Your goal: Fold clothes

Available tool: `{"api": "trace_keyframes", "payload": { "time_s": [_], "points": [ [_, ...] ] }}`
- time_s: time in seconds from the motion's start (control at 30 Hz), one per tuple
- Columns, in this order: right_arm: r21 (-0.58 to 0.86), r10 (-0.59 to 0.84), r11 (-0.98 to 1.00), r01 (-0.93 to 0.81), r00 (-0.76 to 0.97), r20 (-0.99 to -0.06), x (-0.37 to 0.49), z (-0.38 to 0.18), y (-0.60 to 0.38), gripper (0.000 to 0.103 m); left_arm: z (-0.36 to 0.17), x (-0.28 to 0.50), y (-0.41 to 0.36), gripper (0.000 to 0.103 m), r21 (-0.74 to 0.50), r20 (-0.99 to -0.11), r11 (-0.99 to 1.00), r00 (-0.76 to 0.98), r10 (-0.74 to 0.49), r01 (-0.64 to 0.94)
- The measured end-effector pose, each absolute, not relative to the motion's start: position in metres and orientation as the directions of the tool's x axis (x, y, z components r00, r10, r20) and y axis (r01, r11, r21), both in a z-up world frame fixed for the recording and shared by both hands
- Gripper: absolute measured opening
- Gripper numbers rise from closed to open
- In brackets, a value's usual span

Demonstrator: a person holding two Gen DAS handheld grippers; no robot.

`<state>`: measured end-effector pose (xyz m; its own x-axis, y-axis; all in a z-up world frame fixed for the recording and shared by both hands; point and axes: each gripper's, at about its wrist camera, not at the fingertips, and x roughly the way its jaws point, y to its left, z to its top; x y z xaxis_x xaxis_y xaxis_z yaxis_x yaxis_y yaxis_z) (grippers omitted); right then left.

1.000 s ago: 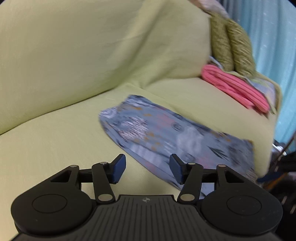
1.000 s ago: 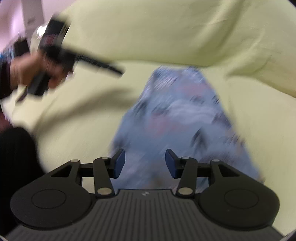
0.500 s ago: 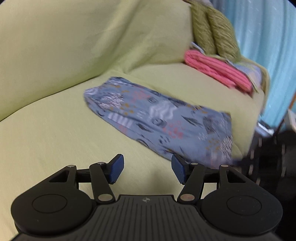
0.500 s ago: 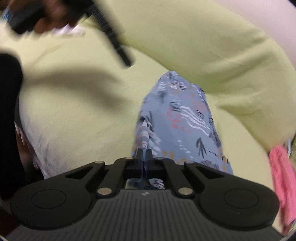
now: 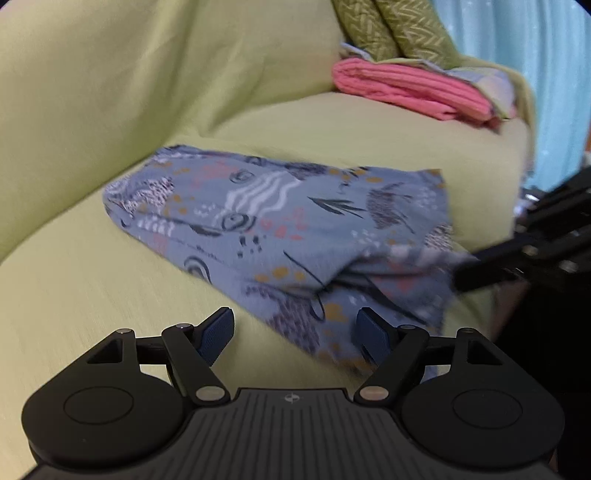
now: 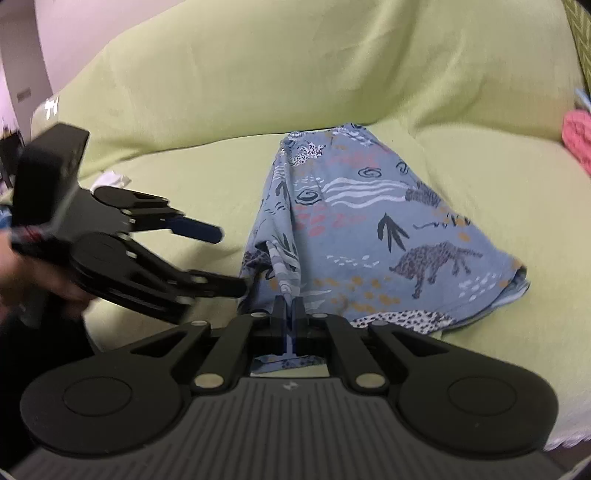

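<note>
So the blue patterned garment (image 6: 369,229) is lying on the seat of a sofa with a light green cover (image 5: 110,110), spread out mostly flat with its far end up near the backrest. The right gripper (image 6: 287,308) has its jaws closed tight on the near edge of the fabric, and that pinched bit is pulled up into a little ridge, so the cloth tents toward the camera there. The left gripper (image 5: 294,334) has its jaws wide apart and isn't holding anything; it sits just at the near edge of the garment, with one blue pad (image 5: 216,334) over bare sofa cover and the other over the print. In the right wrist view you can see it coming in from the left, jaws spread, right beside the pinched corner. Off at the far end of the sofa there's a folded pink garment (image 5: 406,90) stacked on some other folded stuff, with two green patterned cushions (image 5: 399,29) leaning behind it.
</note>
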<state>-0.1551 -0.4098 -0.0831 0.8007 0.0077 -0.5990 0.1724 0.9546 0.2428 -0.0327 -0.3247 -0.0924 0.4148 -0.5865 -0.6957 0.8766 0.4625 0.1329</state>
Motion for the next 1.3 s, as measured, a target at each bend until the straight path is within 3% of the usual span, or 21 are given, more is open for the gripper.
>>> {"api": "trace_keyframes", "payload": {
  "time_s": [0.13, 0.23, 0.27, 0.33, 0.53, 0.67, 0.7, 0.77, 0.87, 0.93, 1.07, 1.23, 1.3],
  "points": [
    [0.324, 0.049, 0.929, 0.176, 0.811, -0.583, -0.155, -0.089, -0.420, 0.001, -0.103, -0.032, -0.337, 0.067, 0.173, -0.676, 0.516, 0.482, -0.557, 0.839],
    [0.338, 0.058, 0.925, 0.174, 0.815, -0.577, -0.156, -0.091, -0.423, 0.001, -0.111, -0.031, -0.346, 0.067, 0.202, -0.659, 0.555, 0.531, -0.532, 0.807],
    [0.333, 0.055, 0.927, 0.173, 0.814, -0.578, -0.156, -0.092, -0.424, 0.001, -0.111, -0.032, -0.347, 0.060, 0.215, -0.650, 0.570, 0.552, -0.523, 0.793],
    [0.322, 0.048, 0.930, 0.175, 0.814, -0.580, -0.158, -0.092, -0.425, 0.001, -0.106, -0.033, -0.338, 0.055, 0.226, -0.622, 0.617, 0.599, -0.504, 0.754],
    [0.275, 0.045, 0.950, 0.149, 0.804, -0.593, -0.159, -0.094, -0.419, 0.001, -0.090, -0.025, -0.289, 0.056, 0.144, -0.620, 0.696, 0.612, -0.490, 0.703],
    [0.150, 0.021, 0.984, 0.093, 0.779, -0.627, -0.152, -0.099, -0.397, 0.010, -0.091, -0.021, -0.276, 0.056, 0.107, -0.635, 0.675, 0.573, -0.518, 0.730],
    [0.106, 0.009, 0.992, 0.075, 0.773, -0.634, -0.152, -0.100, -0.390, 0.023, -0.091, -0.022, -0.275, 0.057, 0.109, -0.634, 0.671, 0.571, -0.521, 0.734],
    [0.039, -0.015, 0.998, 0.053, 0.768, -0.641, -0.153, -0.100, -0.378, 0.038, -0.090, -0.023, -0.272, 0.058, 0.113, -0.630, 0.657, 0.565, -0.533, 0.745],
    [-0.023, -0.031, 1.000, 0.021, 0.752, -0.658, -0.154, -0.101, -0.367, 0.039, -0.090, -0.027, -0.269, 0.069, 0.123, -0.620, 0.616, 0.545, -0.565, 0.778],
    [-0.102, -0.060, 0.995, -0.012, 0.742, -0.668, -0.153, -0.104, -0.359, 0.044, -0.090, -0.028, -0.268, 0.070, 0.144, -0.621, 0.593, 0.539, -0.569, 0.792],
    [-0.246, -0.077, 0.962, -0.120, 0.744, -0.663, -0.143, -0.111, -0.338, 0.043, -0.088, -0.027, -0.267, 0.069, 0.164, -0.625, 0.568, 0.530, -0.573, 0.807],
    [-0.189, -0.035, 0.974, -0.123, 0.746, -0.665, -0.122, -0.112, -0.332, 0.039, -0.086, -0.029, -0.270, 0.069, 0.160, -0.622, 0.562, 0.525, -0.581, 0.811],
    [-0.136, -0.033, 0.988, -0.079, 0.739, -0.673, -0.115, -0.114, -0.338, 0.023, -0.088, -0.027, -0.273, 0.069, 0.170, -0.621, 0.558, 0.528, -0.579, 0.812]
  ]
}}
